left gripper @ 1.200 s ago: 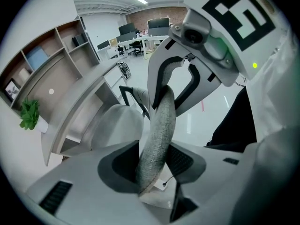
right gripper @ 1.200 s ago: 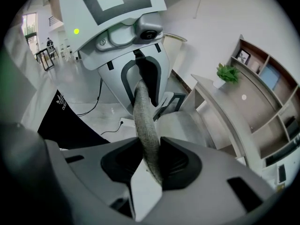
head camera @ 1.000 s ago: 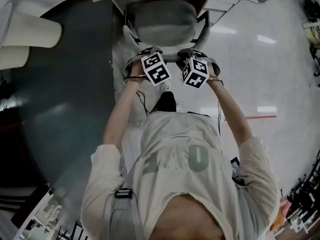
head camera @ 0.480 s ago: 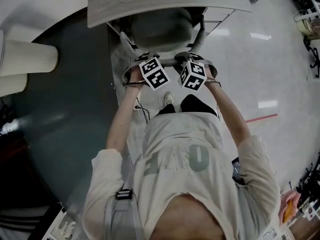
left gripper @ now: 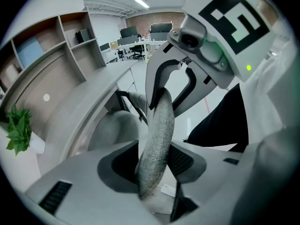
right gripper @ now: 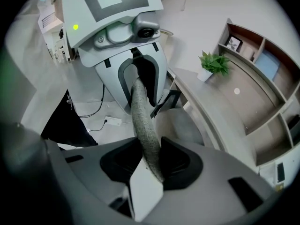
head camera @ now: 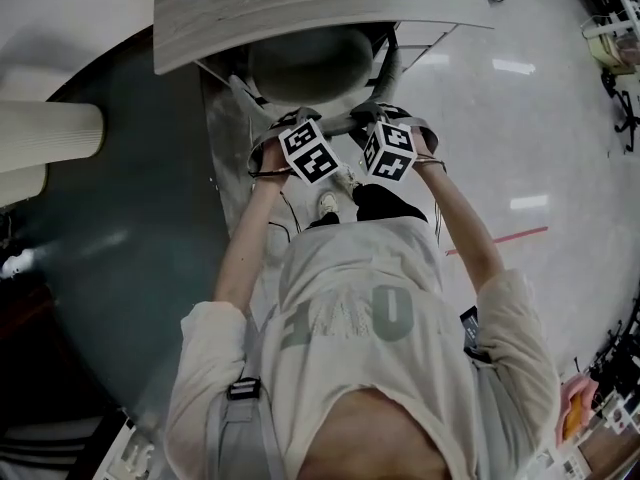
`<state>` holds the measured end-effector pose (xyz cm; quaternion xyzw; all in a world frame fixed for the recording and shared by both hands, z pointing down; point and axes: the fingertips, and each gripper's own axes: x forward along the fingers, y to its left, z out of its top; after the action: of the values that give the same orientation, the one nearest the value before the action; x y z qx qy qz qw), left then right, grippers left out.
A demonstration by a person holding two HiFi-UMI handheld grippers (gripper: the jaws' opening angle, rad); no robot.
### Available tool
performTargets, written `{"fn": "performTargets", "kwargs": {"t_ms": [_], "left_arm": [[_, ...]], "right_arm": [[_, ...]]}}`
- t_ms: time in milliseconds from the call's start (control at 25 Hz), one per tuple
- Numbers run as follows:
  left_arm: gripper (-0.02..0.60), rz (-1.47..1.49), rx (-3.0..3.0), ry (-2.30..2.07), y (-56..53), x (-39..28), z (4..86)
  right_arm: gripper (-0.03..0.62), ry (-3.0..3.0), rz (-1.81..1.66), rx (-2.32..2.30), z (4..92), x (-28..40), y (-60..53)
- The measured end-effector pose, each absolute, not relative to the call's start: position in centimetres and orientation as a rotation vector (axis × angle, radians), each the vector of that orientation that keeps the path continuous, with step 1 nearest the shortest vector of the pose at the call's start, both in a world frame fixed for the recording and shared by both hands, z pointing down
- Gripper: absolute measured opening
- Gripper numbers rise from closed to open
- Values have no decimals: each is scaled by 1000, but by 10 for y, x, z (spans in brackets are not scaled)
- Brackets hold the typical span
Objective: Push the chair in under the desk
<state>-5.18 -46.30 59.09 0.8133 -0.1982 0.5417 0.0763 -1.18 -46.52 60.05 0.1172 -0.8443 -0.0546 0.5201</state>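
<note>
Both left claw (left gripper: 154,165) and just-widening right claw (right gripper: 152,165) grip the backrest (left gripper: 159,121); gripper views alone show shelves (right gripper: 269,60).

Upper garment: one pale grey-beige T-shirt (head camera: 350,268), loose cut, with short sleeves (head camera: 205,318) ending above the elbows. Chest marking: large block letters (head camera: 350,318) in a darker grey-green. Left shoulder: a grey webbing strap (head camera: 232,438) fitted with a black buckle (head camera: 245,388). Right upper arm: a small dark device (head camera: 468,333), detail too small to tell. Lower garment: black trousers (head camera: 385,203) with a small white mark (right gripper: 67,95) on one leg. Footwear: one pale laced shoe (head camera: 328,205) is visible. A thin dark cable (head camera: 438,223) runs beside the right forearm.
</note>
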Motion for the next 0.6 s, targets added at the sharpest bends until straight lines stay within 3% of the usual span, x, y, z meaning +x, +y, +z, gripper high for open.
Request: {"fn": "performTargets", "kwargs": {"t_ms": [600], "left_arm": [[189, 1642, 2380, -669, -467, -50, 589]], "right_arm": [[127, -2076, -173, 196, 597, -10, -466]]}}
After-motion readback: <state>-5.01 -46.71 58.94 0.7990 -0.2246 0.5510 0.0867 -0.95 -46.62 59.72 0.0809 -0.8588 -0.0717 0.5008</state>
